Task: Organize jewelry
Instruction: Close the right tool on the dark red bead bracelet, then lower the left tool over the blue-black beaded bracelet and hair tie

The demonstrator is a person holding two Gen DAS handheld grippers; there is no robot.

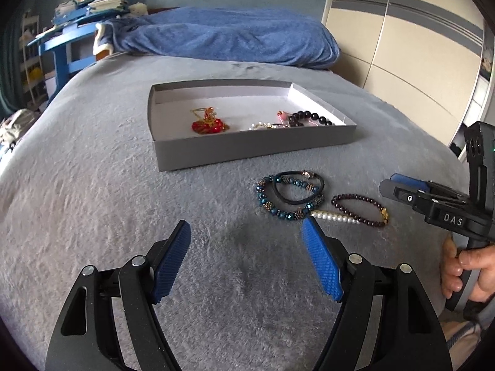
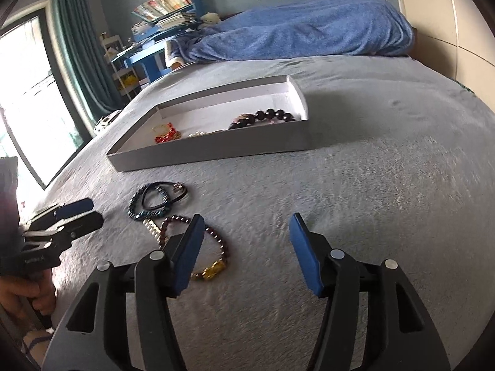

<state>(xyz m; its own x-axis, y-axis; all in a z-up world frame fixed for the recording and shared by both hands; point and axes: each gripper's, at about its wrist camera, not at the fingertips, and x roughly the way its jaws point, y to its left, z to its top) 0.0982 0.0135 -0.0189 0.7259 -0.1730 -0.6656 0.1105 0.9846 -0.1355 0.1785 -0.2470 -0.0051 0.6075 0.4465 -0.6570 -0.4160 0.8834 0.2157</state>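
Left wrist view: looked forward and down over the grey bedspread (image 1: 92, 185) from low and near, toward the grey box (image 1: 247, 148) and the blue pillow (image 1: 232, 37). Right wrist view: looked likewise from further right, tilted. Shared: box (image 2: 216, 154), loose bracelets (image 1: 290, 198) (image 2: 157, 201), pillow (image 2: 309, 27), each other's gripper.

Grey bedspread (image 1: 92, 185); blue blanket (image 1: 222, 35) at far end; blue desk (image 1: 62, 49) piled with books (image 2: 164, 3); green curtain (image 2: 83, 46).
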